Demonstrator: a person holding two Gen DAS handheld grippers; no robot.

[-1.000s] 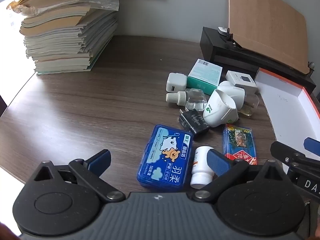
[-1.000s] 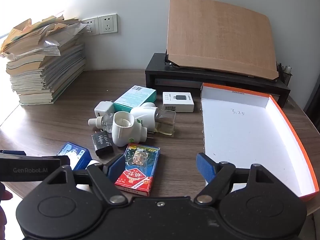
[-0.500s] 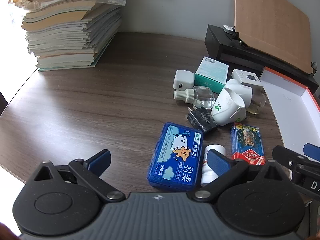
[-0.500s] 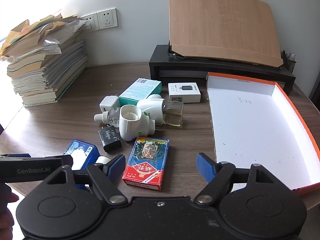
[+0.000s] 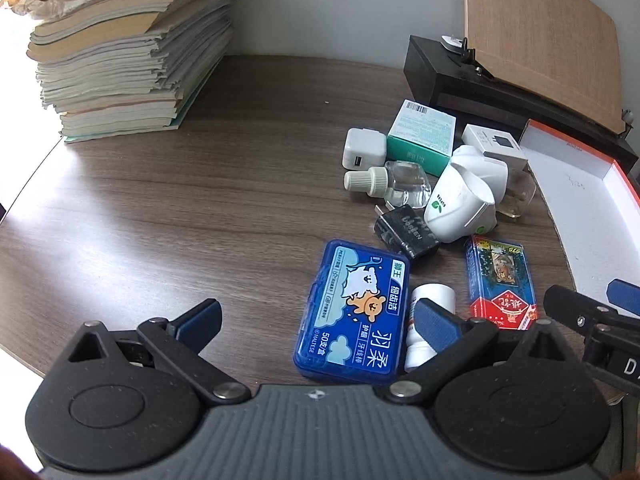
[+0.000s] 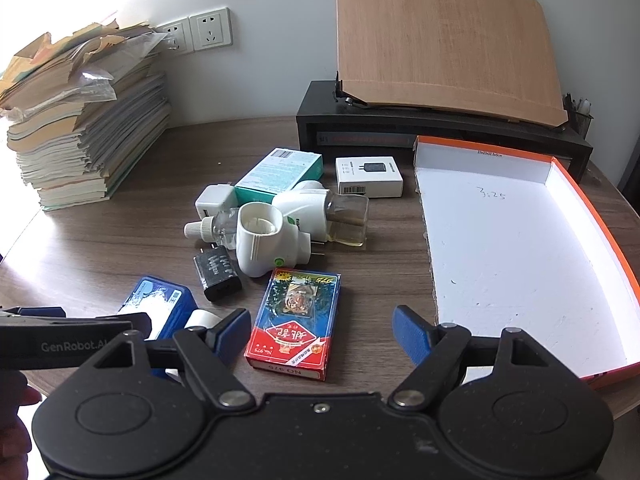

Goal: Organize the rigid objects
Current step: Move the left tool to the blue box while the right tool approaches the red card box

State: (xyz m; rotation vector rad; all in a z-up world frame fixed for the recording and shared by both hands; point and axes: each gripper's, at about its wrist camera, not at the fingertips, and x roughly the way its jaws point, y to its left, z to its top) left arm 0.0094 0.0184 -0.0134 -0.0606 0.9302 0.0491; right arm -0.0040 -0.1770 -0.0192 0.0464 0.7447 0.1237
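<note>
1. The left gripper (image 5: 316,314) hangs low over the near edge of the table (image 5: 160,216) with its jaws wide and nothing between them. The blue floss case (image 5: 354,314) lies just ahead, inside the span of the open jaws, which suggests it is the piece being lined up.

2. The right gripper (image 6: 322,330) is also wide open and empty. It points at the red card box (image 6: 298,320), which lies flat just in front of it, so either hand has a flat, easily pinched box within reach.

3. A small white pill bottle (image 5: 430,326) lies on its side between the floss case and the card box, touching or nearly touching the case. That crowding could make a clean grip on the case's right edge awkward.

4. Farther back the rest sits in a loose heap: a black plug (image 6: 218,274), two white plug-in heaters (image 6: 266,242), a clear refill bottle (image 5: 394,184), a white charger (image 5: 364,148), a teal carton (image 6: 280,172) and a white charger box (image 6: 368,176). They lean on one another, so the outer, loose pieces near the grippers are sensibly taken first.

5. The shallow tray with the orange rim (image 6: 596,220) lies on the right, with nothing in it, its long side beside the heap. It looks like the place meant to receive the objects, so the sorting has barely begun.

6. A stack of books (image 6: 84,136) at the far left and a black stand (image 6: 400,128) with a wooden board at the back stay clear of the work.
</note>
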